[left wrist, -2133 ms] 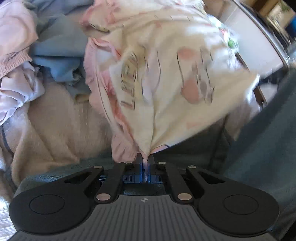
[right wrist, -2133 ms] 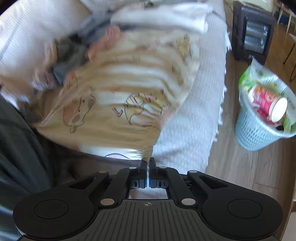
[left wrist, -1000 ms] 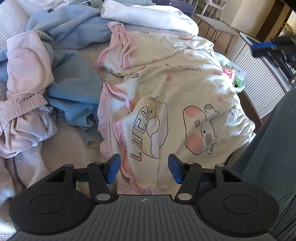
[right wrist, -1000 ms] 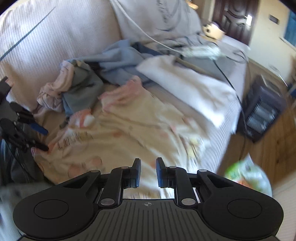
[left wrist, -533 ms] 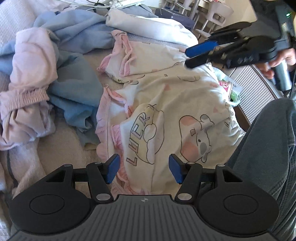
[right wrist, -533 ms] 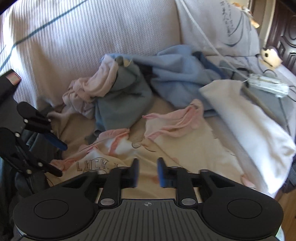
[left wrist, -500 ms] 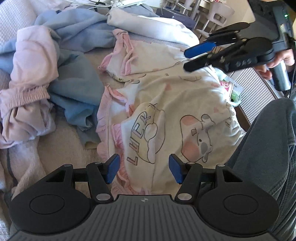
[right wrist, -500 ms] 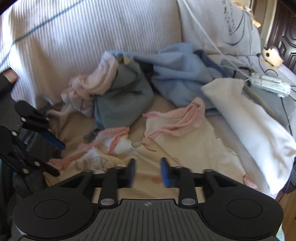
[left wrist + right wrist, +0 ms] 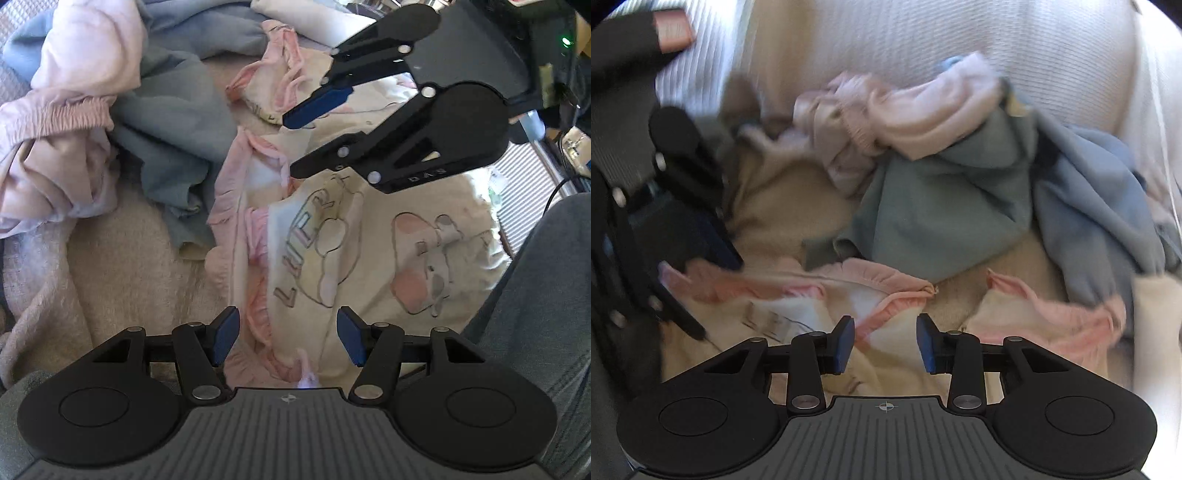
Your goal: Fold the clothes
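Tools, left [image 9: 287, 338] and right [image 9: 885, 343], hang spread over rumpled cream pyjama top [image 9: 369, 236] with pink frills.

A sofa [image 9: 942, 44] covered by a white ribbed throw is seen; on its beige seat are laid a cream pink-frilled garment [image 9: 369, 258], a grey-blue garment [image 9: 173, 147] and a bunched pale pink garment [image 9: 66, 122].

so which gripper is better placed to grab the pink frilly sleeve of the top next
Probably the right gripper: its open jaws point straight at the pink sleeve frill just ahead. The left gripper, also open, sits over the top's hem.
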A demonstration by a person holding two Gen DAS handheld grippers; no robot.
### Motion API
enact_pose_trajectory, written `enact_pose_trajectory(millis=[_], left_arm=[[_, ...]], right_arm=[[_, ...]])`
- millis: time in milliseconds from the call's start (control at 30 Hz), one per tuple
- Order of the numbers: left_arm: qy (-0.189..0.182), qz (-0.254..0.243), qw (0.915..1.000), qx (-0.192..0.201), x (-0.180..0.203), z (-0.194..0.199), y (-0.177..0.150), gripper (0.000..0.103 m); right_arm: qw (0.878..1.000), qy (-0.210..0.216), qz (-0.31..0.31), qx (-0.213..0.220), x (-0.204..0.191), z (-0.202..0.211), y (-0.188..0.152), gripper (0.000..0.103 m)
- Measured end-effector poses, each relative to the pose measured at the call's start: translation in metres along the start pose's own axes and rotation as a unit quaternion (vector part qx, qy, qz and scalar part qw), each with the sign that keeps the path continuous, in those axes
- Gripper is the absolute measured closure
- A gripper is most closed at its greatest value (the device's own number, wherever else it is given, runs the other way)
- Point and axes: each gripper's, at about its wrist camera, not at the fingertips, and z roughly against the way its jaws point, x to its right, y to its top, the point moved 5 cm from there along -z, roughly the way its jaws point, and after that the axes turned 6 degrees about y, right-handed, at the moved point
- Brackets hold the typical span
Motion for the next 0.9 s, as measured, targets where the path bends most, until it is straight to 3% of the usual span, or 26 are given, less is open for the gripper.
enact_pose_trajectory(millis=[67, 100, 133, 200, 300, 433, 533, 633, 700, 800, 900], left_arm=[[-0.001, 0.007, 1.0000, -0.003, -0.002, -0.003, 0.000, 0.048], [-0.006, 0.012, 0.9999, -0.003, -0.002, -0.004, 0.001, 0.048], [-0.010, 0.013, 0.9999, -0.003, -0.001, -0.005, 0.001, 0.048], [-0.016, 0.011, 0.9998, -0.002, 0.001, -0.006, 0.001, 0.048], [-0.024, 0.008, 0.9997, 0.000, 0.004, -0.007, 0.001, 0.048], [-0.027, 0.002, 0.9996, 0.002, 0.008, -0.007, 0.002, 0.047], [-0.024, -0.004, 0.9997, -0.001, 0.011, -0.008, 0.002, 0.046], [-0.015, -0.006, 0.9998, -0.010, 0.012, -0.011, -0.003, 0.045], [-0.011, -0.007, 0.9998, -0.014, 0.012, -0.011, -0.006, 0.045], [-0.012, 0.004, 0.9999, -0.002, 0.008, -0.002, -0.008, 0.045], [-0.010, 0.028, 0.9992, 0.027, 0.001, 0.010, -0.005, 0.049]], right_arm=[[1.000, 0.001, 0.011, -0.009, 0.002, -0.011, 0.002, 0.067], [1.000, 0.003, 0.009, -0.013, 0.004, -0.015, 0.002, 0.074], [1.000, 0.001, 0.009, -0.018, 0.005, -0.019, 0.002, 0.087], [1.000, -0.008, 0.008, -0.025, 0.007, -0.024, 0.002, 0.099], [0.999, -0.015, -0.036, 0.001, 0.019, -0.016, 0.005, 0.100], [0.991, -0.070, -0.099, 0.052, 0.058, 0.012, 0.012, 0.100], [0.984, -0.107, -0.126, 0.068, 0.086, 0.016, 0.014, 0.100], [0.979, -0.104, -0.157, 0.077, 0.103, 0.003, 0.011, 0.100], [0.978, -0.106, -0.172, 0.057, 0.110, -0.015, 0.007, 0.099], [0.975, -0.107, -0.192, 0.032, 0.113, -0.027, -0.001, 0.089], [0.970, -0.105, -0.207, 0.068, 0.113, -0.003, -0.001, 0.087]])
